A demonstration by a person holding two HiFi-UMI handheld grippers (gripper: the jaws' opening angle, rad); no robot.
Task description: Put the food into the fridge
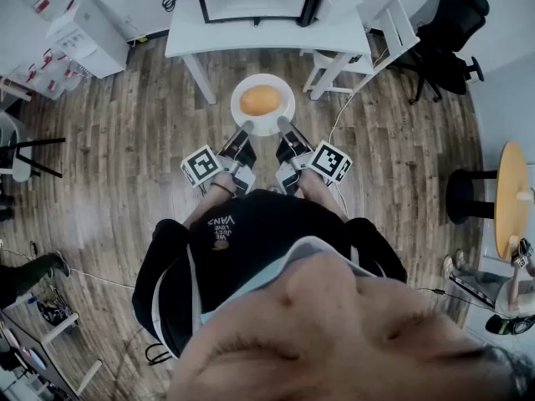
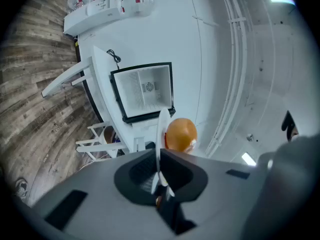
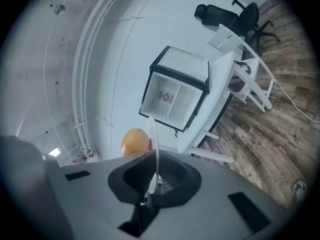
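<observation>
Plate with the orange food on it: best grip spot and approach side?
Grip the plate by its thin rim, from the near side, one gripper each side of centre, as the left gripper and right gripper do now. The rim is slim enough for jaws to close over; the rounded food fills the middle, so keep clear and level.

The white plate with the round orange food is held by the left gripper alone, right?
No: both grippers hold it. The right gripper view shows the right gripper shut on the rim of the white plate too, opposite the left gripper.
</observation>
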